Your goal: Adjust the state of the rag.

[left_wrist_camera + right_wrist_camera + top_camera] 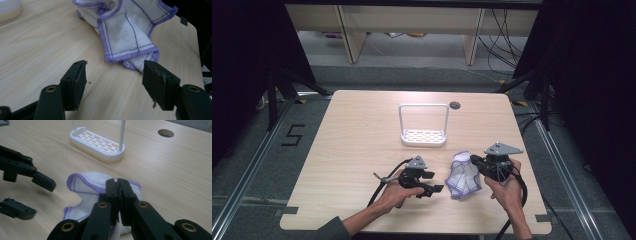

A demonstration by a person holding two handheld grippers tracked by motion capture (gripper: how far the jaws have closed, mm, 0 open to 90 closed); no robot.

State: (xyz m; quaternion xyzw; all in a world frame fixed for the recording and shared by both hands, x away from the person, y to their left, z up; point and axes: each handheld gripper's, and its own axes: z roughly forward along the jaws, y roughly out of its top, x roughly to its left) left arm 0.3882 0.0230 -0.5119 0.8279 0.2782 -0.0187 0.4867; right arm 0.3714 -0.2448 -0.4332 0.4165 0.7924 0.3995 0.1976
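Observation:
A white cloth with purple stitched edges (463, 176) lies crumpled on the wooden table (352, 135) near its front edge. My right gripper (474, 161) is shut on the cloth's upper right part; in the right gripper view the jaws (117, 182) meet tightly with the cloth (82, 185) pinched between them. My left gripper (434, 182) is open just left of the cloth and points toward it. In the left gripper view the cloth (125, 32) lies just beyond the spread jaws (115, 75), with its near corner close to the right pad. Nothing sits between the pads.
A white rack with a slotted base and a tall wire handle (423, 136) stands at the table's middle, behind the cloth. A round cable hole (455, 105) lies near the far edge. Bare wood stretches to the left and far right.

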